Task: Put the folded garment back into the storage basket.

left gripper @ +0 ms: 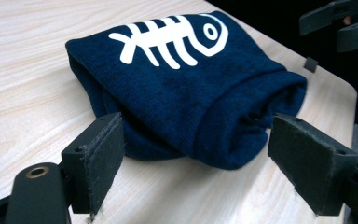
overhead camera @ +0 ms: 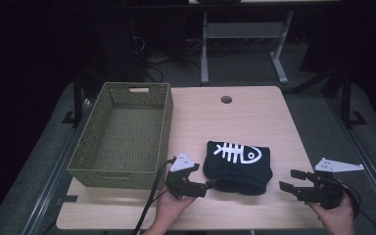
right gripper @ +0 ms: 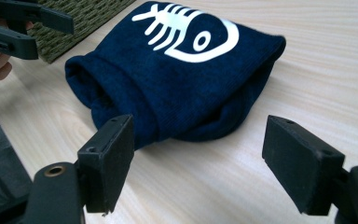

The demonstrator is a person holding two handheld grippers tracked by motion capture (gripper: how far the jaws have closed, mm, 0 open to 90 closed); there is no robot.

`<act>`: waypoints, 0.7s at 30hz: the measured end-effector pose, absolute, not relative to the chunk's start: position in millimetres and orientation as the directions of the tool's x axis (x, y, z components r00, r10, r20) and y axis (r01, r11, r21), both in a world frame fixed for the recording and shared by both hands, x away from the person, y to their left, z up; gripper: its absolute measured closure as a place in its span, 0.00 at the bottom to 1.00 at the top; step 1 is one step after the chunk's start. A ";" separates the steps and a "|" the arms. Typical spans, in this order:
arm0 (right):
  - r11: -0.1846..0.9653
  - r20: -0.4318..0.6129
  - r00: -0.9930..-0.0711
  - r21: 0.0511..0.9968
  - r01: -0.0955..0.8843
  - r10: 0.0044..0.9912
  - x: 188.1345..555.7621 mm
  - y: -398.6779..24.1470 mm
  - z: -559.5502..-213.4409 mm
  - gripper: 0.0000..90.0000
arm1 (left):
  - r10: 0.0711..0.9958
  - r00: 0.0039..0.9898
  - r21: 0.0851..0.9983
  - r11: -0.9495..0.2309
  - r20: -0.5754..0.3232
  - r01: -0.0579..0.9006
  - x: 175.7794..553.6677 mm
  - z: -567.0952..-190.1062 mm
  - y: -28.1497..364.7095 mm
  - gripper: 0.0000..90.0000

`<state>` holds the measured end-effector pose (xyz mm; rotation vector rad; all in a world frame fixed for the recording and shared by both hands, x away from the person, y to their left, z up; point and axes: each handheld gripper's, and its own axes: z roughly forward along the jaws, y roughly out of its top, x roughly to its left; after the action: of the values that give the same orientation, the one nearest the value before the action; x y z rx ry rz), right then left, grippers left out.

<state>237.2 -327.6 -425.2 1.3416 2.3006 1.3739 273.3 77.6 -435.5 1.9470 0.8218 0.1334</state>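
A folded navy garment (overhead camera: 238,166) bearing a white fish-skeleton print (overhead camera: 237,152) is lying on the pale wooden worktop (overhead camera: 254,117), near its front edge and just right of an empty green woven basket (overhead camera: 122,134). The person's left gripper (overhead camera: 201,185) is sitting at the garment's near left corner with its jaws spread wide; in the left gripper view the garment (left gripper: 186,93) is lying between and just beyond the two black pads (left gripper: 103,156), one pad seeming to brush the cloth. The right gripper (overhead camera: 293,180) is hovering to the right of the garment, apart from it, its jaws likewise spread and gripping nothing. In the right gripper view the garment (right gripper: 177,70) is resting ahead of the open jaws, the basket (right gripper: 81,18) behind it.
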 end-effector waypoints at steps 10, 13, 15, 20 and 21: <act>0.180 0.316 -0.589 0.754 0.632 0.744 254.8 -321.9 -424.7 0.27 | 0.635 0.728 0.816 -0.261 -0.258 0.517 293.3 -436.5 63.7 0.20; 0.179 0.317 -0.585 0.752 0.635 0.746 260.6 -320.4 -424.5 0.27 | 0.645 0.714 0.808 -0.250 -0.272 0.533 300.4 -438.3 61.0 0.20; 0.182 0.314 -0.585 0.750 0.635 0.748 265.0 -318.7 -424.5 0.27 | 0.649 0.704 0.800 -0.240 -0.289 0.550 305.0 -440.3 59.0 0.20; 0.197 0.314 -0.580 0.732 0.652 0.752 277.5 -313.3 -427.1 0.27 | 0.668 0.683 0.786 -0.237 -0.294 0.571 316.6 -445.2 50.5 0.20; 0.197 0.314 -0.579 0.731 0.653 0.752 279.6 -312.8 -427.9 0.27 | 0.670 0.680 0.782 -0.238 -0.298 0.576 318.5 -446.3 49.4 0.20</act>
<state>279.6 -312.8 -427.9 1.3813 2.3412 1.3362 318.5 49.4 -446.3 1.9215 0.9712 0.1208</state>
